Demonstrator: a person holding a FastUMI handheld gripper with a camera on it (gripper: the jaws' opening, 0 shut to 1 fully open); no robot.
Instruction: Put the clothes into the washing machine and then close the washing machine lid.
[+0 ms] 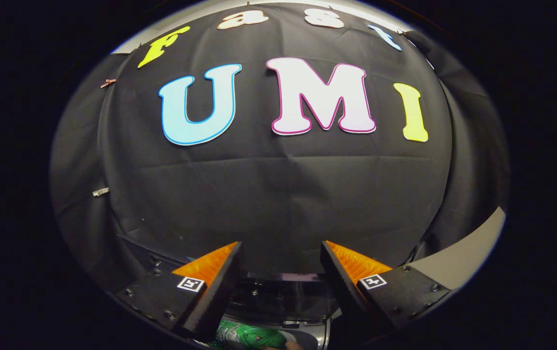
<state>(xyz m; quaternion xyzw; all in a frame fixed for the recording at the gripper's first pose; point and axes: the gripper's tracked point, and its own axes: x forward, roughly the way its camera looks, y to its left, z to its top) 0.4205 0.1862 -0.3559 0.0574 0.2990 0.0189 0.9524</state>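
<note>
My gripper (281,250) is open, its two fingers spread wide with nothing between them, and it points at the booth's black cloth wall. Below and between the fingers lies a green patterned piece of clothing (249,336), partly hidden by the left finger (210,287). Just beyond the cloth, a dark glossy part of the washing machine (283,296) runs across between the fingers, and a pale grey rim (315,335) curves beside the garment. Whether the lid stands up or down cannot be told from here.
A light grey surface (463,257) curves away past the right finger. Small clips (100,192) pin the black cloth at the left. The wall stands close ahead.
</note>
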